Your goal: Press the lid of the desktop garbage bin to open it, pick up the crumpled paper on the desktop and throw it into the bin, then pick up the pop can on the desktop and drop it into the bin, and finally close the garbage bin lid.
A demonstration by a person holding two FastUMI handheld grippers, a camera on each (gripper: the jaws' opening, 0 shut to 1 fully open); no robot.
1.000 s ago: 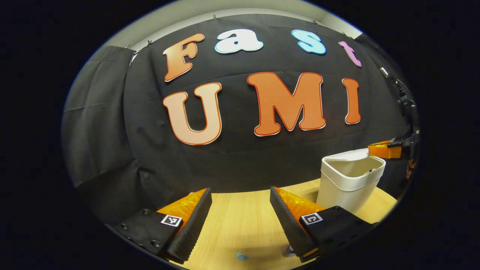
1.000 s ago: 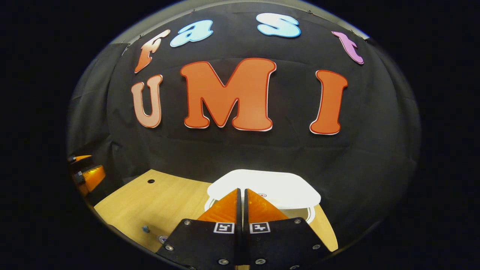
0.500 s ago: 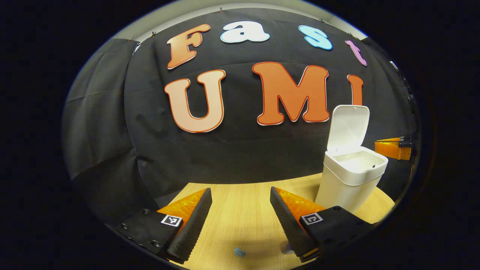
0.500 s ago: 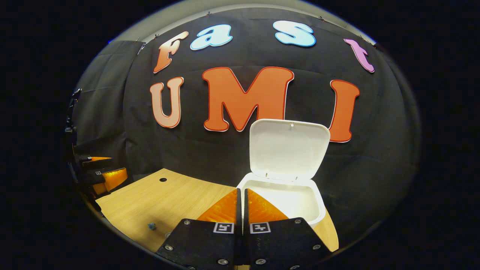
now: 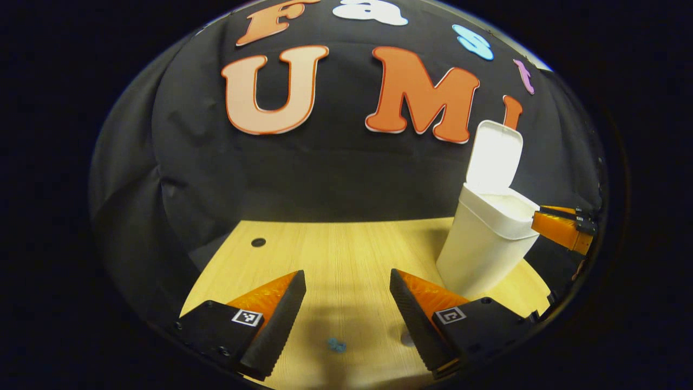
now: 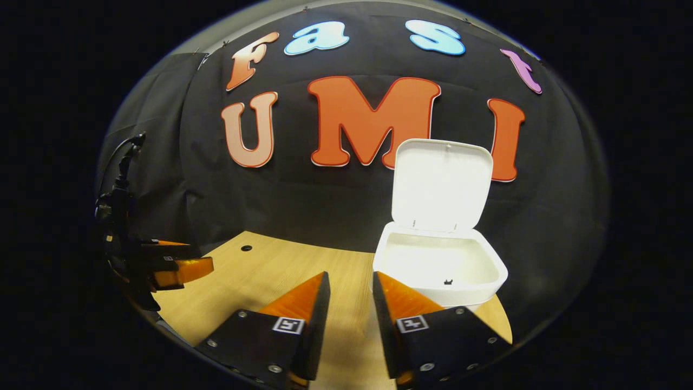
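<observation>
The white desktop bin (image 5: 482, 249) stands on the wooden table (image 5: 346, 244) at the right, its lid (image 5: 495, 154) swung up and open. In the right gripper view the bin (image 6: 441, 295) sits just ahead and to the right, its lid (image 6: 441, 184) upright and the inside bare and white. My right gripper (image 6: 350, 277) is open with nothing between its fingers, just left of the bin's front rim; it also shows beside the bin (image 5: 563, 227). My left gripper (image 5: 346, 276) is open over the bare table. A small blue scrap (image 5: 337, 344) lies below it.
A small pale round thing (image 5: 407, 339) lies half hidden beside my left gripper's right finger. The table has a dark hole (image 5: 258, 242) near its far left. The other hand-held gripper (image 6: 178, 268) hovers at the table's left edge. Black cloth closes the back.
The bin's lid has sprung from pressed down to fully upright. My right gripper drew back from the lid and its fingers parted. My left gripper tilted down toward the table.
</observation>
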